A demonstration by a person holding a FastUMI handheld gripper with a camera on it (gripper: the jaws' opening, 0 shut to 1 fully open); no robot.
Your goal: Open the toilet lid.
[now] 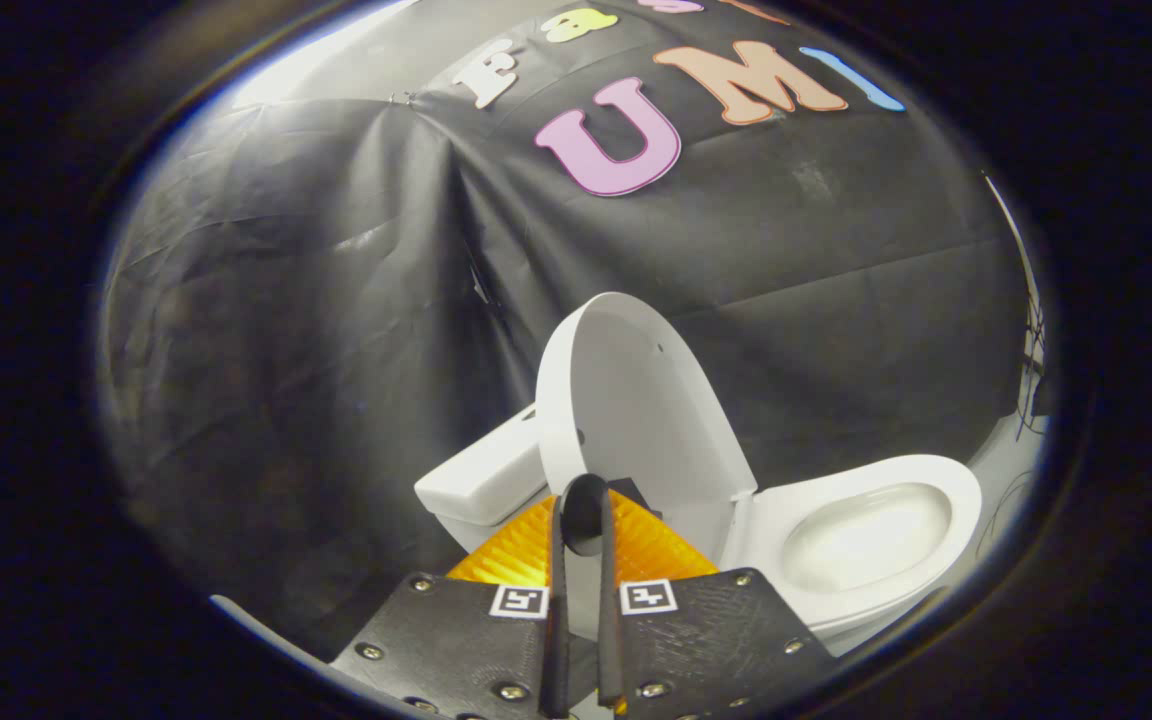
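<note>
The white toilet lid (636, 400) stands raised, nearly upright, leaning back toward the tank (484, 478). Its inner face looks out over the seat and bowl (866, 535), which lie uncovered beyond the fingers. My gripper (584, 500) is at the lid's free rim, on the side away from the hinge. Both fingers are drawn close together with a strip of the white rim showing between them, so they press on the lid's edge. The hinge (741, 500) sits where the lid meets the seat.
Black cloth forms the booth's wall (316, 330) behind and beside the toilet, close to the tank. A pale floor strip with thin cables (1021, 450) shows past the bowl.
</note>
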